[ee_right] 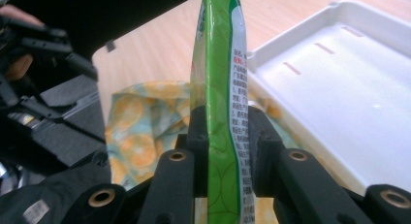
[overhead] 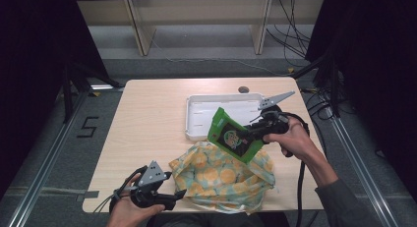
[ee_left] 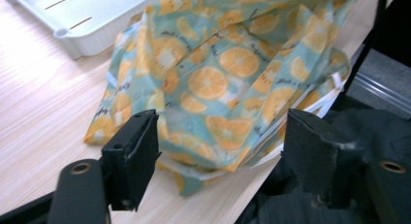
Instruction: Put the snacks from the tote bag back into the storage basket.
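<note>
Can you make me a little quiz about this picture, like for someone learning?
1. True or false: the right gripper is clamped on the green snack packet.
2. What fruit is printed on the cloth bag?
3. Is the white tray A) holding a cup, B) empty, C) upside down?

Key:
1. True.
2. Oranges.
3. B. The left gripper is open by the bag.

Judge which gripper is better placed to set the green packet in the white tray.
Right. The right gripper already clamps the green packet beside the white tray; the left gripper sits open by the orange-print bag.
</note>
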A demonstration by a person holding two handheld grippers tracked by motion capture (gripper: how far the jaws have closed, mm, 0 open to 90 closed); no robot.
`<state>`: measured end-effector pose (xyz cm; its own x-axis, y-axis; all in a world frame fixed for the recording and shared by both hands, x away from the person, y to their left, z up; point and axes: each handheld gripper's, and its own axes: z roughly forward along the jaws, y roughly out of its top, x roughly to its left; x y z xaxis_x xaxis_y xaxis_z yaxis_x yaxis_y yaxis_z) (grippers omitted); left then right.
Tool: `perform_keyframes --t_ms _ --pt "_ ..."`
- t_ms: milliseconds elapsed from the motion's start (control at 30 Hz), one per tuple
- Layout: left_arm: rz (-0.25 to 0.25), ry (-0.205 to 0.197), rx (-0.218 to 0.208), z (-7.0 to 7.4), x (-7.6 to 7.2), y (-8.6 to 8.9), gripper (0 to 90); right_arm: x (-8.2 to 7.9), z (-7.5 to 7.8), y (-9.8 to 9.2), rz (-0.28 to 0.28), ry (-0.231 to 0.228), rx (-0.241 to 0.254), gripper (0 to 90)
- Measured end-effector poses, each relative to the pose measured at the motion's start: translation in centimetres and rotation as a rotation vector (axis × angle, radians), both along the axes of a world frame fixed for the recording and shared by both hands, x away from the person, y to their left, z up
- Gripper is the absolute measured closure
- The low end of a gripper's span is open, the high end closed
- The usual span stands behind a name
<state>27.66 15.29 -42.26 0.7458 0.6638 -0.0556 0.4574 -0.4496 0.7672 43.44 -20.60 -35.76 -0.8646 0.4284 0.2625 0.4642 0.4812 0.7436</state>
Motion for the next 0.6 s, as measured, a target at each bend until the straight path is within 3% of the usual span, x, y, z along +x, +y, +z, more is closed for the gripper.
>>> perform_keyframes --t_ms 33,133,333,400,467,533,600 --pt "0.017 0.012 -0.02 -0.2 -0.1 0.1 26.2 0.1 0.0 -0.2 -0.013 -0.005 0.008 75.9" --pt "0.049 -0.009 -0.018 -0.4 -0.4 0.7 20.2 1.0 0.2 -1.6 -0.046 -0.014 0.021 75.9" --pt "0.06 -0.022 0.019 -1.0 -0.4 1.3 18.1 1.8 0.2 -3.4 -0.132 0.008 0.032 75.9" --pt "0.042 -0.026 0.024 -1.3 -0.3 1.5 18.3 2.5 0.0 -4.4 -0.17 0.01 0.04 75.9" --pt "0.055 -0.012 0.019 -1.5 -0.5 1.6 18.3 2.7 -0.2 -4.9 -0.199 0.013 0.048 75.9" --pt "0.046 -0.021 0.026 -1.5 -0.5 1.6 18.3 2.9 -0.2 -5.1 -0.196 0.003 0.032 75.9" --pt "0.033 -0.022 0.046 -1.5 -0.6 1.8 18.2 3.1 -0.5 -5.4 -0.217 0.03 0.045 75.9"
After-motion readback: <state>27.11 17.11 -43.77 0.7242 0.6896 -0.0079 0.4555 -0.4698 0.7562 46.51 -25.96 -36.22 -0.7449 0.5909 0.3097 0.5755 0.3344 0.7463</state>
